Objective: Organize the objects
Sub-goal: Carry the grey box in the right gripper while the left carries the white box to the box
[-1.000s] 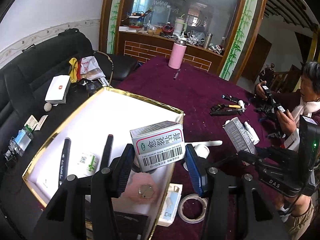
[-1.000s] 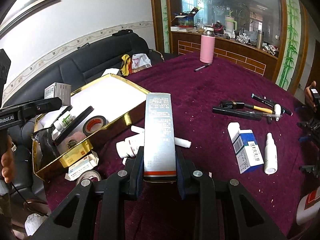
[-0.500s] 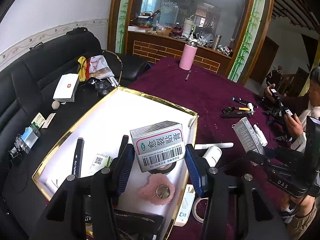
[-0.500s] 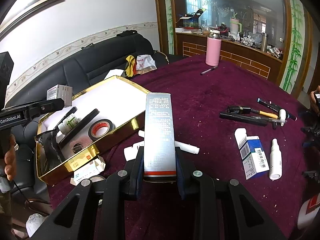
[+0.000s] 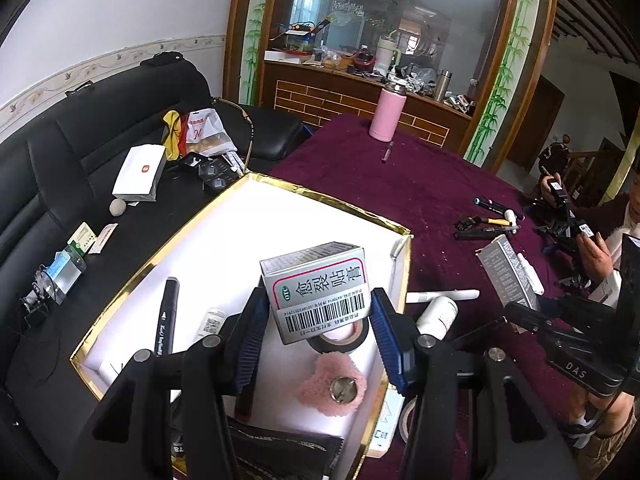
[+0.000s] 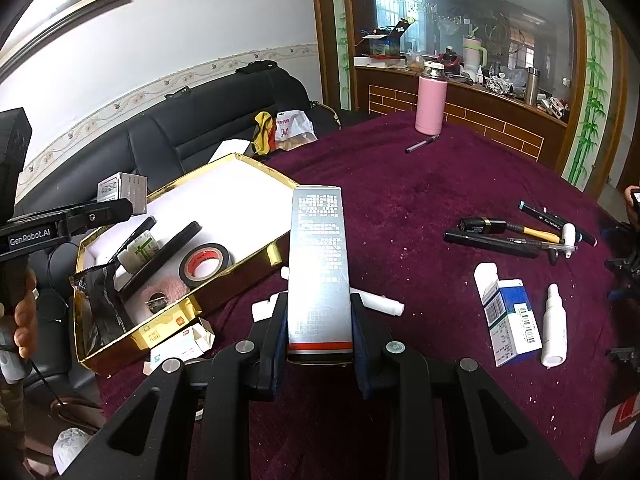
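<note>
My left gripper [image 5: 318, 320] is shut on a silver medicine box with a red-framed label and barcode [image 5: 318, 294], held above the gold-rimmed white tray [image 5: 320, 200]. The tray holds a black tape roll [image 6: 205, 265], a pink fuzzy pad [image 5: 332, 388], black markers [image 5: 165, 320] and a small bottle [image 5: 211, 320]. My right gripper [image 6: 320, 320] is shut on a long silver box with a red stripe [image 6: 320, 264], held above the purple tablecloth right of the tray. The left gripper with its box also shows in the right wrist view [image 6: 120, 192].
On the purple cloth lie a blue-white box [image 6: 508, 320], a white spray bottle [image 6: 554, 320], pens and tools [image 6: 520, 232], white tubes [image 5: 440, 295], a pink flask [image 6: 430, 98] and a tape ring [image 5: 406, 420]. A black sofa [image 5: 60, 160] with clutter stands left.
My left gripper has pulled back and risen with the medicine box, showing more of the tray. My right gripper has lifted the silver box slightly.
</note>
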`<control>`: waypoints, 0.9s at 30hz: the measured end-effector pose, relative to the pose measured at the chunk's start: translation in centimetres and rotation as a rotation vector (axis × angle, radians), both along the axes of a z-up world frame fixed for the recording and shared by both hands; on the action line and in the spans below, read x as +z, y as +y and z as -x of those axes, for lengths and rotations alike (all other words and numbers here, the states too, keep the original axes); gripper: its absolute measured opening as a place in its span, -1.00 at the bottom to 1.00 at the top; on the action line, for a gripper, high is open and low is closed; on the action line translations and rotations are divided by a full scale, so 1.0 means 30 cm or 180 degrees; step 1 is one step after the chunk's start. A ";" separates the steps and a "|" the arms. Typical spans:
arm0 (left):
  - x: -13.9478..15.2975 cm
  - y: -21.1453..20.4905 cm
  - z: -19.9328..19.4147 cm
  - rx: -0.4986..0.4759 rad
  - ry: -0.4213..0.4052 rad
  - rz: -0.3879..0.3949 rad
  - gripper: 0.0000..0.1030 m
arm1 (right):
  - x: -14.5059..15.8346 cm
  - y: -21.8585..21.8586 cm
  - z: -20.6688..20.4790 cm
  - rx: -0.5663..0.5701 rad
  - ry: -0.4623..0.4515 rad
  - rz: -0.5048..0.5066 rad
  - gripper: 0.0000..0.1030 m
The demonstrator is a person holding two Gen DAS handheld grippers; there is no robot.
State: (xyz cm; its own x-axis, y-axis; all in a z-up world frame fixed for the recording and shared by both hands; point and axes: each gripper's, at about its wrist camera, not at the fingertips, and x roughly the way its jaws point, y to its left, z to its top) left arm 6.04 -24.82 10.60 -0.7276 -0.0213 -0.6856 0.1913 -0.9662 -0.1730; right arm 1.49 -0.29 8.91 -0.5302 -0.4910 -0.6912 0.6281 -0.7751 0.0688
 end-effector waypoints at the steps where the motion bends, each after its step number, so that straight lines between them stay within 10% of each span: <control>1: 0.000 -0.008 0.000 0.0017 -0.0001 0.0000 -0.02 | 0.002 -0.005 0.001 0.0007 0.0003 0.0001 -0.42; 27: -0.166 -0.052 0.118 -0.0106 -0.0544 -0.0236 -0.02 | 0.030 -0.244 0.046 0.0361 -0.0012 -0.0018 -0.42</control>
State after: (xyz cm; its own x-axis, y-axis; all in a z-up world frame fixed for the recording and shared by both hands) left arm 2.49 -26.39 5.61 -0.5998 0.0560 -0.7982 0.1920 -0.9583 -0.2115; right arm 0.11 -7.60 9.82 -0.4688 -0.5437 -0.6961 0.7116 -0.6994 0.0671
